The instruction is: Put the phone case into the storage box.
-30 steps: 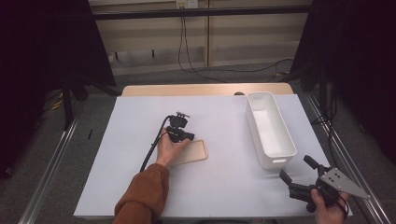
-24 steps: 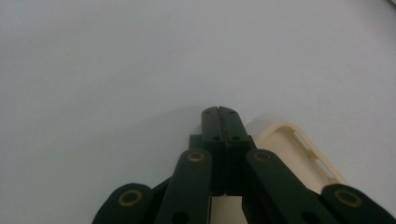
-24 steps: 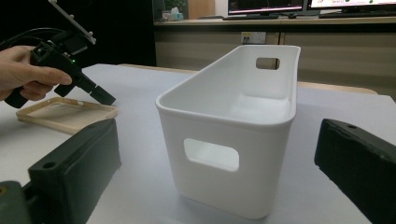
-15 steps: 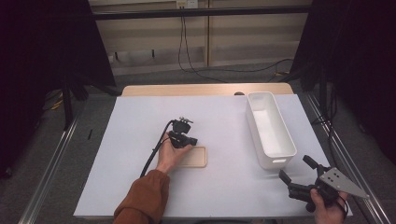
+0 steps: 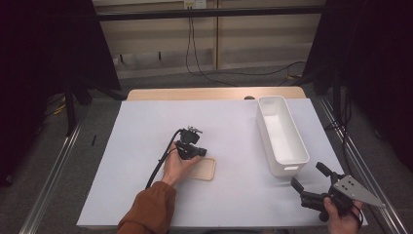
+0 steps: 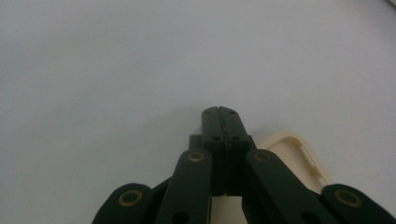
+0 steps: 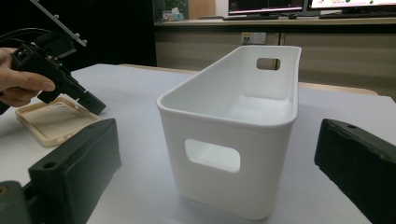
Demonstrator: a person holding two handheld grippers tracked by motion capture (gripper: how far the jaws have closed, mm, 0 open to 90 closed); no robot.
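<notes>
Now the left gripper (image 5: pixel 191 146) sits just below centre of the high view, black jaws clenched tight together with nothing between them; in the left gripper view the two tips meet in a single seam over bare white tabletop (image 5: pixel 229 126). Right beside it, lower and to the right, lies the flat cream-coloured soft phone case (image 5: pixel 202 169), open side up, with the person's left hand (image 5: pixel 176 165) resting at its left edge. Whether the closed tips actually touch the case is hard to say: in the right gripper view they hover over its far rim at the left of the frame, contact unclear.

Over at the bottom right corner of the high view, the right gripper (image 5: pixel 311 181) stands released, jaws spread wide and holding nothing, pointing toward the tall white plastic rectangular bin (image 5: pixel 281 137) that fills the right side of the table. In the right gripper view that bin stands between the two black pads, apart from both.

Much of the case is cut off in the left gripper view, its near end hidden behind the jaw linkage, and the right hand runs off the bottom edge.
</notes>
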